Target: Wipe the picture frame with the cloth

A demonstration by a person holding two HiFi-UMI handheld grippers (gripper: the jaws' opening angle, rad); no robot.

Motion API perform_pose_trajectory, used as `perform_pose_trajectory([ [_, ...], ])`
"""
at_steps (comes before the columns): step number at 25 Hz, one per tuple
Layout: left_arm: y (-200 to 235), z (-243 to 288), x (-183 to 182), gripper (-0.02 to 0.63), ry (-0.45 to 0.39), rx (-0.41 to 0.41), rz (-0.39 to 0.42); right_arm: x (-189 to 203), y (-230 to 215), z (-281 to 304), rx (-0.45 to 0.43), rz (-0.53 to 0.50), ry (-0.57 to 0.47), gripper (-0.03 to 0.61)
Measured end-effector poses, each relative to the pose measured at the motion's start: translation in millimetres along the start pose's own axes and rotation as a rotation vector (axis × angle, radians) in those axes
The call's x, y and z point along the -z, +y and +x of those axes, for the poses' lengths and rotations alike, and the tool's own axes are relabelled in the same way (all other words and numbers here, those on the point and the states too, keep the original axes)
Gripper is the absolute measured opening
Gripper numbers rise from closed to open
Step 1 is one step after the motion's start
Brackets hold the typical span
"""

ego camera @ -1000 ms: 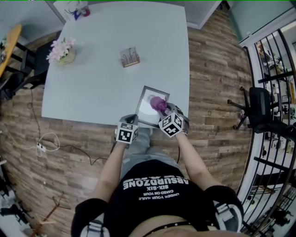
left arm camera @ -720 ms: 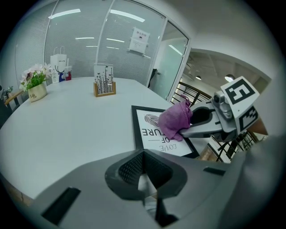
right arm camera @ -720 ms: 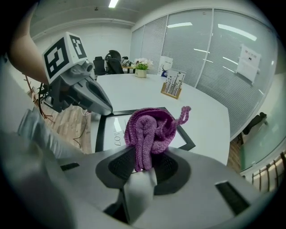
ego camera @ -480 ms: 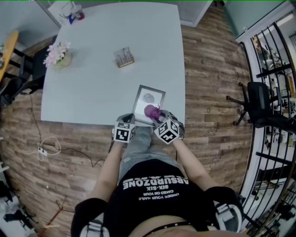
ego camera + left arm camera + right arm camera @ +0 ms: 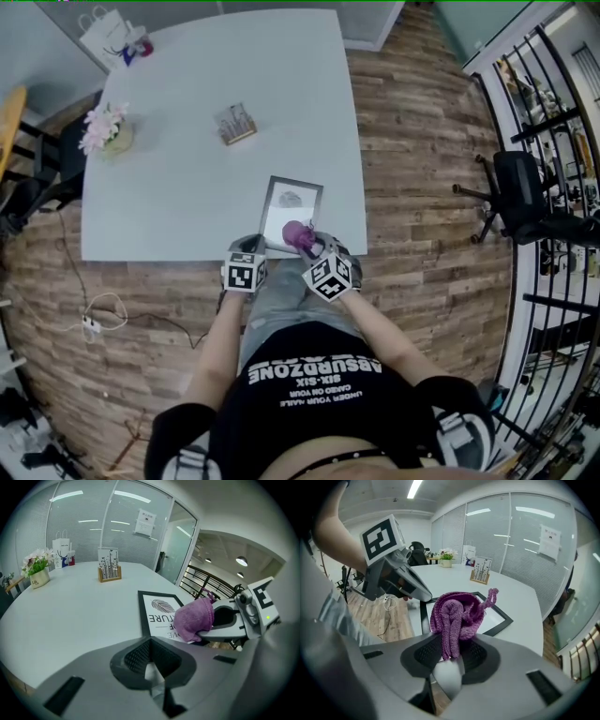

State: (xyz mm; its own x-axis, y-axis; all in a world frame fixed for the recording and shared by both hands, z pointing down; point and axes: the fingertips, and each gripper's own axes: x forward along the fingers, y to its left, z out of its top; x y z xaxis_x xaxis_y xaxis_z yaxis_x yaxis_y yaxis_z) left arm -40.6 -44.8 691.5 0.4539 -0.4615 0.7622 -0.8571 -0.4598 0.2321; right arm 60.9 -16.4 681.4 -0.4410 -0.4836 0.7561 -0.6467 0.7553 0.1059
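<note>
A black picture frame (image 5: 292, 202) with a white print lies flat on the white table (image 5: 187, 141), near its front right edge. My right gripper (image 5: 309, 246) is shut on a bunched purple cloth (image 5: 298, 234), which rests over the frame's near end. In the right gripper view the cloth (image 5: 457, 613) bulges out of the jaws above the frame (image 5: 496, 617). My left gripper (image 5: 251, 247) sits at the table's front edge beside the frame's near left corner, its jaws together with nothing between them. The left gripper view shows the frame (image 5: 157, 607) and cloth (image 5: 194, 619) to its right.
A pot of pink flowers (image 5: 105, 131) stands at the table's left, a small card holder (image 5: 234, 123) in the middle, and a white paper bag (image 5: 108, 37) at the far corner. An office chair (image 5: 520, 202) and a black railing (image 5: 553, 141) are to the right. A cable (image 5: 89, 323) lies on the wood floor.
My right gripper has dragged the cloth from the frame's far right part to its near end. The left gripper has stayed at the frame's near left corner.
</note>
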Motion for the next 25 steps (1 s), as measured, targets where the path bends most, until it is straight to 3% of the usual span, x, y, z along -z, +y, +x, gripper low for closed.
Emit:
perform_pose_trajectory([
  [3, 0.0, 0.8, 1.9, 0.015, 0.001, -0.009, 0.014, 0.2, 0.2, 0.7, 0.036, -0.019, -0.010, 0.112],
  [25, 1.3, 0.7, -0.7, 0.015, -0.021, -0.018, 0.014, -0.7, -1.0, 2.2, 0.014, -0.002, -0.018, 0.112],
])
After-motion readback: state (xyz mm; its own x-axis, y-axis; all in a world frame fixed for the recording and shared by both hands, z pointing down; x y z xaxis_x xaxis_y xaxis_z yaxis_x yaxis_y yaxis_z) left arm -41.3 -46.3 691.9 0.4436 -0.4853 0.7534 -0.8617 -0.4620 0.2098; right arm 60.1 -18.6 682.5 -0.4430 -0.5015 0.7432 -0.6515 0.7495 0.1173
